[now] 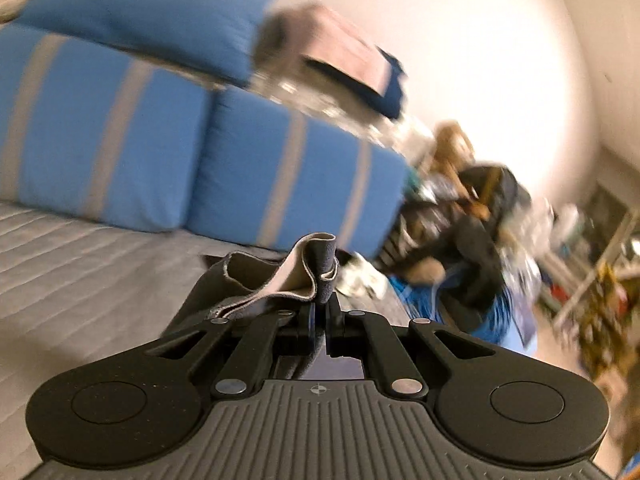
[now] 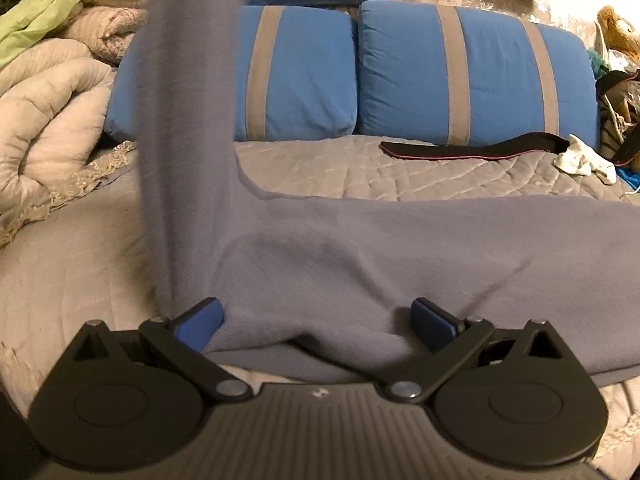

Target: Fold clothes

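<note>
Here, on my left, the left gripper [image 1: 318, 300] has its jaws pinched tight on a bunched hem of the grey garment [image 1: 276, 280], whose pale inner face curls over the fingertips while the rest trails down toward the quilted bedspread [image 1: 80, 248]; the left wrist view is smeared, so I judge that hand to be mid-swing; in the right wrist view the same grey garment [image 2: 400, 260] lies spread across the bedspread [image 2: 340, 168], with one long strip of it rising blurred up the left of the frame; further right, my right gripper [image 2: 318, 320] stands wide open, its blue pads [image 2: 200, 322] either side of a soft ridge of cloth and squeezing nothing, so this hand has hold of nothing; behind sit the blue striped cushions [image 2: 460, 68], and to the right a black strap [image 2: 460, 150] and a white sock [image 2: 580, 160]. What could go wrong: with only one pinch on the hem and nothing pinning the body, a fast swing may drag the whole garment along instead of laying a clean fold; the bunched hem may slip from so small a bite; the flung cloth could land skewed or sweep onto the strap and the sock. I can read no brand, label or writing anywhere; only a small crosshair mark shows on each gripper body.
</note>
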{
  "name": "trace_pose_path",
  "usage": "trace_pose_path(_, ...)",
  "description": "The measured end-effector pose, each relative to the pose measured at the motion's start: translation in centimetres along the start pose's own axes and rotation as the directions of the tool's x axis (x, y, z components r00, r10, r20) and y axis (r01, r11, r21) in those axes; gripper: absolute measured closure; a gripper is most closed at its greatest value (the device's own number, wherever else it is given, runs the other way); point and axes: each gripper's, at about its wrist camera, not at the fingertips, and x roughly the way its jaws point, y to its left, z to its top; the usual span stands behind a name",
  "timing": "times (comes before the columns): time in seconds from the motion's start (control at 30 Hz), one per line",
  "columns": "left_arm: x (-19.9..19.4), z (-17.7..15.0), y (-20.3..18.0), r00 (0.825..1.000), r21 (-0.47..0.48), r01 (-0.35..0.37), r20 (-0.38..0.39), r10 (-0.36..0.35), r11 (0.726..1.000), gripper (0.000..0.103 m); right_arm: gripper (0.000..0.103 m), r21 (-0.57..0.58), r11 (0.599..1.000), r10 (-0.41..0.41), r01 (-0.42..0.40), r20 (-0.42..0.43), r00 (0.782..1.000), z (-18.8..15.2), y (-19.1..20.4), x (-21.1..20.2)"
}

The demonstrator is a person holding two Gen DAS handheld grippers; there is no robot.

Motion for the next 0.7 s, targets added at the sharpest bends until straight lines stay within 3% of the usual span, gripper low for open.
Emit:
trace_pose_path(0.23,11.8,-3.3,-4.9,0.983,0.059,0.086,-0.168,-0.075,0.995,0.099,0.0,-0.001,1.0,0.02,-0.02,0.024,1.0,-0.8,-0.9,-0.7)
trace_pose_path(0.3,14.5,-4.7,-4.9,0.968,0.048,0.131,-0.221,-0.118,0.99,0.094,0.0,-0.002,1.0,0.018,-0.018,0.03,0.999,-1.0,-0.9,-0.9)
trace_pose_path(0.33,15.2,-5.1,-4.4,0.96,0.021,0.164,-0.233,-0.154,0.986,0.087,0.0,-0.003,1.0,0.018,-0.018,0.034,0.999,-1.0,-0.9,-0.9)
trace_pose_path(0.4,15.7,-5.4,-3.0,0.949,-0.052,0.235,-0.204,-0.241,0.971,0.071,0.0,-0.006,1.0,0.015,-0.015,0.039,0.999,-1.2,-0.8,-0.9)
trace_pose_path(0.47,15.1,-5.1,-1.5,0.954,-0.069,0.253,-0.151,-0.26,0.965,0.05,0.0,-0.003,1.0,0.009,-0.009,0.044,0.999,-1.2,-0.8,-0.7)
trace_pose_path(0.57,14.0,-4.5,0.6,0.972,-0.055,0.211,-0.096,-0.216,0.976,0.042,0.0,0.001,1.0,0.004,-0.004,0.053,0.999,-1.3,-0.7,-0.7)
trace_pose_path(0.7,12.5,-4.3,4.9,0.991,-0.093,0.119,-0.051,-0.124,0.988,0.041,0.0,0.003,1.0,-0.005,0.005,0.06,0.998,-1.4,-0.5,-0.6)
